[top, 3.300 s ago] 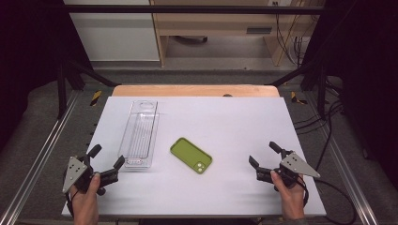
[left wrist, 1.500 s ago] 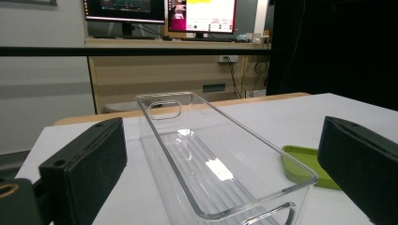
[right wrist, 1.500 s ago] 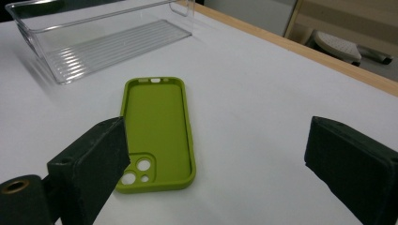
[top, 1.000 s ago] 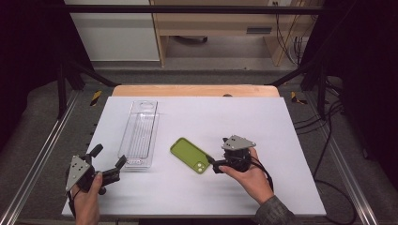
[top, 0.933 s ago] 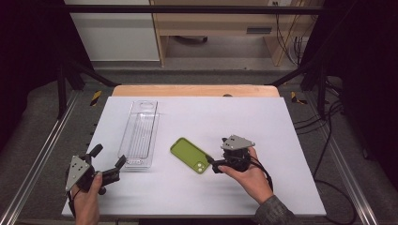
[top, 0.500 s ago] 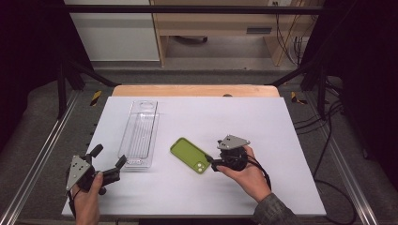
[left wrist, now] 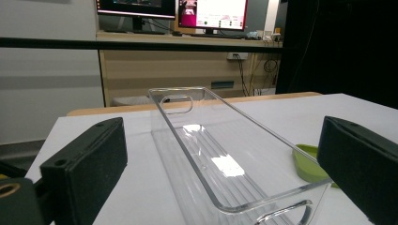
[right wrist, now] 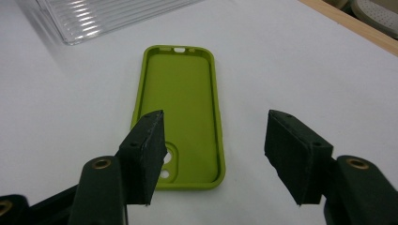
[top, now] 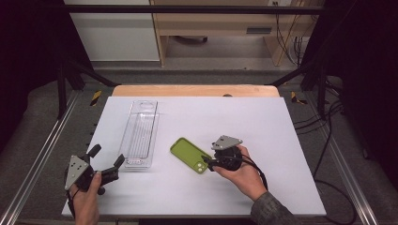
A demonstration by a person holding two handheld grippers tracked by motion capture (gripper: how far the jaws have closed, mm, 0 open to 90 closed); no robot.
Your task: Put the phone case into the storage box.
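High view: you have one green phone case (top: 190,155) mid-table, one clear tray (top: 139,133) left of it, bare table (top: 263,117) far and right. Left gripper view: your left gripper (left wrist: 225,159) is spread before the tray's near end. Right gripper view: your right gripper (right wrist: 213,157) is spread over the case's near end.

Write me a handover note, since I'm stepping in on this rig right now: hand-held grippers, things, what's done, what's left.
Right hand-held gripper: open, jaws low over the camera-hole end of the green phone case, not gripping it.
Left hand-held gripper: open, holding nothing, at the near end of the clear tray.
The case lies hollow side up on the white table, right of the tray and apart from it. The tray has nothing in it.
Done: approach to the case.
Left: probably close on the case, lift it and, likely, set it in the tray.
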